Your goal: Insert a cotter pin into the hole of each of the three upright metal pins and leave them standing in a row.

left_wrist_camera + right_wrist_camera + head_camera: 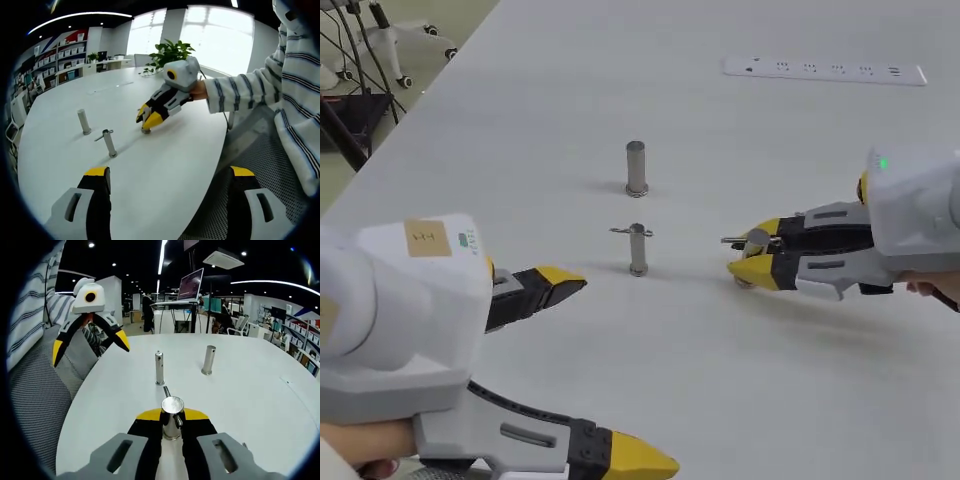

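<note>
Right gripper (745, 252) has its jaws clamped on a short steel pin (172, 416) upright on the white bench (800, 380), apparently aligning it beside the cottered steel pin (638, 250). The left gripper (170, 172) hovers with jaws apart. The bare far steel pin (636, 168) likely needs a cotter next.

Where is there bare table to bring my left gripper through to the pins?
Bare table runs between the far pin and the power strip, and from the middle pin toward the near edge. Crowded: right of the middle pin, where the right gripper is shut on the third pin.

Gripped pin (172, 412) — shaft half-hidden
</note>
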Available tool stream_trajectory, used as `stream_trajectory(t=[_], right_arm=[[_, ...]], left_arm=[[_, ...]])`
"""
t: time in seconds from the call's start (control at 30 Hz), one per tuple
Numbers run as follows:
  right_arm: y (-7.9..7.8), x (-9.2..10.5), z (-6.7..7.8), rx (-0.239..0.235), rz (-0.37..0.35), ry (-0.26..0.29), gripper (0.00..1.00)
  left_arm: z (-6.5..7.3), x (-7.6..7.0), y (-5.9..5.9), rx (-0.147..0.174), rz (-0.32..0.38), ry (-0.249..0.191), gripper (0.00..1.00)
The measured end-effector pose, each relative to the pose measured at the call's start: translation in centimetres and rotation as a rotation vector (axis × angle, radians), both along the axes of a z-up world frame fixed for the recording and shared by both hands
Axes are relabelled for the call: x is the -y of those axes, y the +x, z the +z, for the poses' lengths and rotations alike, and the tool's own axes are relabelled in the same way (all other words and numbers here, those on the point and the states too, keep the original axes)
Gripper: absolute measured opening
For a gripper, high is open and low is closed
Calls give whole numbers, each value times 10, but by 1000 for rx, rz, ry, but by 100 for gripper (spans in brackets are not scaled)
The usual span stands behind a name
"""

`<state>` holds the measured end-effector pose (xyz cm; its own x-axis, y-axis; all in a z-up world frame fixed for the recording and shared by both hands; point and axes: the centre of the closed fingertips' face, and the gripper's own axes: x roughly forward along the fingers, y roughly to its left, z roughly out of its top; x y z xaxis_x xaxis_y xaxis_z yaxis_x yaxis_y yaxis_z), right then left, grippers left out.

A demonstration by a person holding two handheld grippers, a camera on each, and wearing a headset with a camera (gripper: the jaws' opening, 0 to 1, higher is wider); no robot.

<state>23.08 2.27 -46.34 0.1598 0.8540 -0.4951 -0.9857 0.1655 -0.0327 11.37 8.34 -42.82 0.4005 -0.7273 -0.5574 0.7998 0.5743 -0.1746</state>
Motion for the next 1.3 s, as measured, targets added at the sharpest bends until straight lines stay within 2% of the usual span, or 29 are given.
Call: stream_trajectory(t=[0.43,0.5,0.63,0.7,0.77,0.83,0.87,1.0,1.03,1.1,1.17,1.3], right_arm=[[3,-1,0,-21,-25,26,9],[4,-1,0,-9,-32,21,9],[4,-1,0,-18,-53,31,9],[4,-1,1,-43,-80,37,10],[7,-1,8,-54,-110,70,17],[9,1,11,-42,-124,65,35],[11,4,14,-46,-137,64,40],[11,12,35,-34,-168,89,51],[11,13,41,-7,-169,101,54],[8,17,49,-13,-180,111,59],[3,22,57,-30,-199,132,65],[-4,31,63,-52,-234,133,78]], left_arm=[[-2,-1,0,-12,1,8,96],[-2,-2,1,-7,4,11,96],[-1,-3,1,-5,10,6,96],[-1,-3,1,-6,9,8,96],[-1,-3,0,-11,8,6,96],[0,-2,1,-10,7,2,96],[1,-2,1,-7,10,-3,96],[6,-2,7,4,20,-18,96],[7,-3,8,7,22,-19,96],[9,-3,10,13,22,-28,96],[10,-4,11,38,4,-9,96],[12,-4,13,47,9,-12,96]])
